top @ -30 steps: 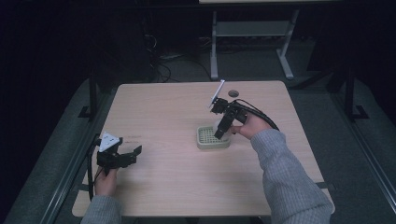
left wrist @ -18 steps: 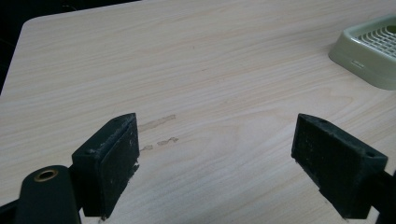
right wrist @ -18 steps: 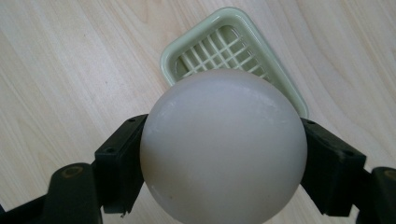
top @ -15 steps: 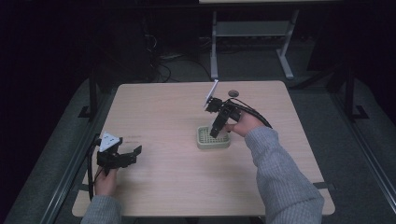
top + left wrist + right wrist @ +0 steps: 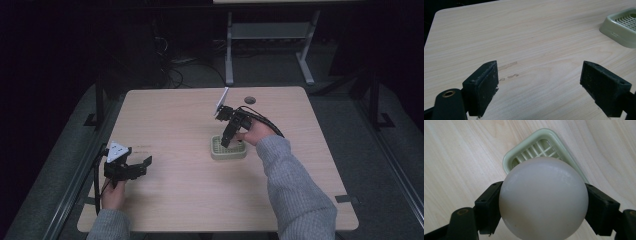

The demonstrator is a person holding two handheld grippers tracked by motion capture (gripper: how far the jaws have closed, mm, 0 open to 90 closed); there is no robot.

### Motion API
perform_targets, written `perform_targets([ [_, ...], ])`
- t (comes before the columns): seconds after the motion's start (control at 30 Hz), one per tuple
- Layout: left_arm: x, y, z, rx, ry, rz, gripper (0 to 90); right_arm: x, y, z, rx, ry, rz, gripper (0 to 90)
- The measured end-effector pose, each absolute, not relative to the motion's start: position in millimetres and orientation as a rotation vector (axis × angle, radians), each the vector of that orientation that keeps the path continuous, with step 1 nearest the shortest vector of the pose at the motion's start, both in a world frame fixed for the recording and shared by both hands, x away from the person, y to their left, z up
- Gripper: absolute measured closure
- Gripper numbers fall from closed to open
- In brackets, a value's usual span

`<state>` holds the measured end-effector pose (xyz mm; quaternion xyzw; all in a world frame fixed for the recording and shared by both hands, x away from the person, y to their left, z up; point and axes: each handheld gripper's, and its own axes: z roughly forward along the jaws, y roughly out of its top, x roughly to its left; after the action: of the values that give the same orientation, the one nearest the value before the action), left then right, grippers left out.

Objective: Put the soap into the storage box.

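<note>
A pale green slatted tray (image 5: 229,151) sits at the middle of the wooden table (image 5: 190,120). My right gripper (image 5: 225,142) points down over the tray, shut on a white ball (image 5: 543,197) that hides much of the tray (image 5: 537,143) in the right gripper view. The ball hangs just above the tray's grid. My left gripper (image 5: 146,163) rests low at the table's left front, open, with bare wood between its jaws. In the left gripper view (image 5: 539,85) the tray's corner (image 5: 621,26) shows at the upper right.
A dark round hole (image 5: 250,100) lies in the table near its far edge. A grey metal frame (image 5: 270,31) stands on the floor behind the table. Faint scuff marks (image 5: 509,71) mark the wood ahead of the left gripper.
My right gripper has moved left and down with the ball, from beside the tray's far right to directly over it. The left gripper has stayed still.
</note>
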<state>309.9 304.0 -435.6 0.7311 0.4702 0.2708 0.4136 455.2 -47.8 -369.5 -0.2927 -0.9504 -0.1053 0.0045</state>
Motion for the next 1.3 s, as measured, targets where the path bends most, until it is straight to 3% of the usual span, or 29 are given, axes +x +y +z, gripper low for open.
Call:
perform_targets([
  [1.3, 310.2, 304.6, -434.5, 1.823, 1.181, 0.682, 14.9, 470.7, -30.4, -411.1, -0.976, -2.972, -0.164, 23.5],
])
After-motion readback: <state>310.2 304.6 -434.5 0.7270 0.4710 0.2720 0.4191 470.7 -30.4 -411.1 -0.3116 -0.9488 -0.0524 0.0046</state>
